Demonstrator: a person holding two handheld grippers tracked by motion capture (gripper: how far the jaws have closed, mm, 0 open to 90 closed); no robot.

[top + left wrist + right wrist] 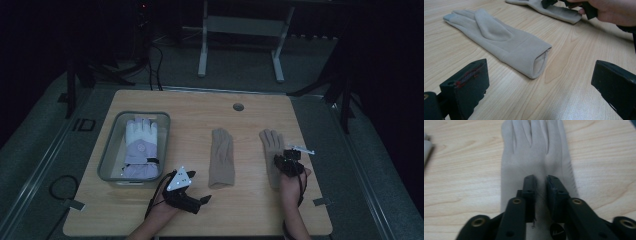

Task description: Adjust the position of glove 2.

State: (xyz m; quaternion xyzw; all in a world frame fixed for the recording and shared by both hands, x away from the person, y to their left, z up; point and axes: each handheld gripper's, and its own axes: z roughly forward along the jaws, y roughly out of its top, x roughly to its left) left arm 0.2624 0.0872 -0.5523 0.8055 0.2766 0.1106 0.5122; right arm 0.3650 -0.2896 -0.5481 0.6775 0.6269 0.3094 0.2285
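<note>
Two beige gloves lie flat on the wooden table. The middle glove (222, 157) (499, 40) has its cuff toward the near edge. My left gripper (198, 187) (540, 75) rests near that cuff, jaws wide open with nothing between them. The right glove (271, 145) (534, 150) lies fingers away from me. My right gripper (285, 162) (541, 181) hangs over its lower palm, pointing along it. Its jaws stand a narrow slit apart, and I see no fabric pinched between them. The right hand and its gripper also show at the top of the left gripper view.
A clear plastic bin (107, 150) at the table's left holds a white and lavender padded glove (141, 145). A round cable hole (238, 106) sits near the far edge. Beyond the table stand a grey frame (240, 30) and dark stands, with cables on the floor.
</note>
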